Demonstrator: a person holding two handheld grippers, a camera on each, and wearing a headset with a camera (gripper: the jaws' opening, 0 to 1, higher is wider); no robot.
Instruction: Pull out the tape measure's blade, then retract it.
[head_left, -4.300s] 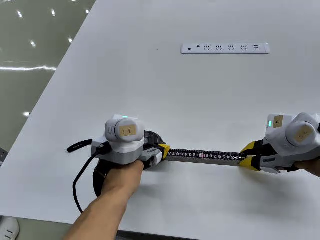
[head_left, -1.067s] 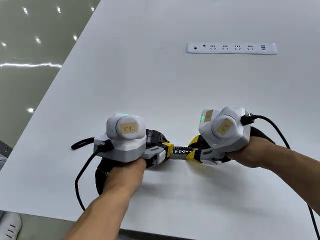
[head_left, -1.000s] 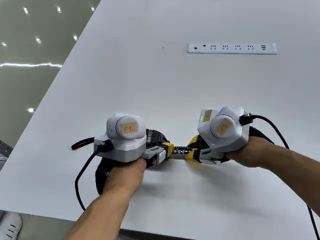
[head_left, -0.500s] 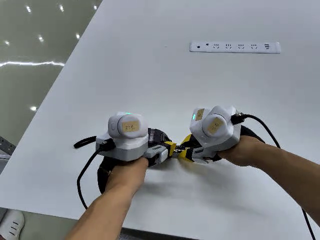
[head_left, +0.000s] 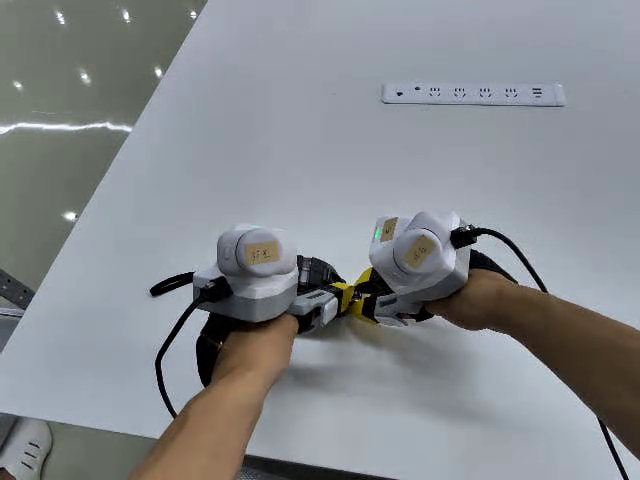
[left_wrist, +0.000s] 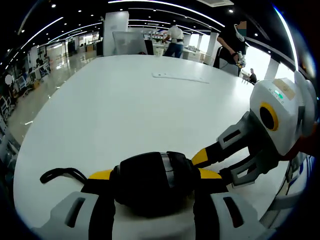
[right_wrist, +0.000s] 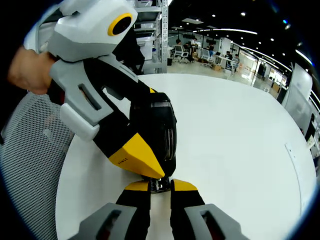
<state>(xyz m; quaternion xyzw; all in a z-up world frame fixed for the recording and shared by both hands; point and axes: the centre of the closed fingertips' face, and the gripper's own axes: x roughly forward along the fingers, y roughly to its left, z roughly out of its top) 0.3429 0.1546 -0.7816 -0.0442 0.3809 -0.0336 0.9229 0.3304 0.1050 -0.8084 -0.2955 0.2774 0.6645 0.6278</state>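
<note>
right gripper (head_left: 363, 301): I've walked it left, right up to the tape measure (head_left: 316, 273) | blade (right_wrist: 159, 185): nearly all gone back in, only its tip out

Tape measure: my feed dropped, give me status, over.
Left tool shut on tape measure. Right tool pinching blade tip, right at the case mouth. Power strip far off.

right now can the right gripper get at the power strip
Probably not without letting go: the right gripper is shut on the blade at the tape measure, and the power strip lies far across the table. Nothing stands in between, though.
</note>
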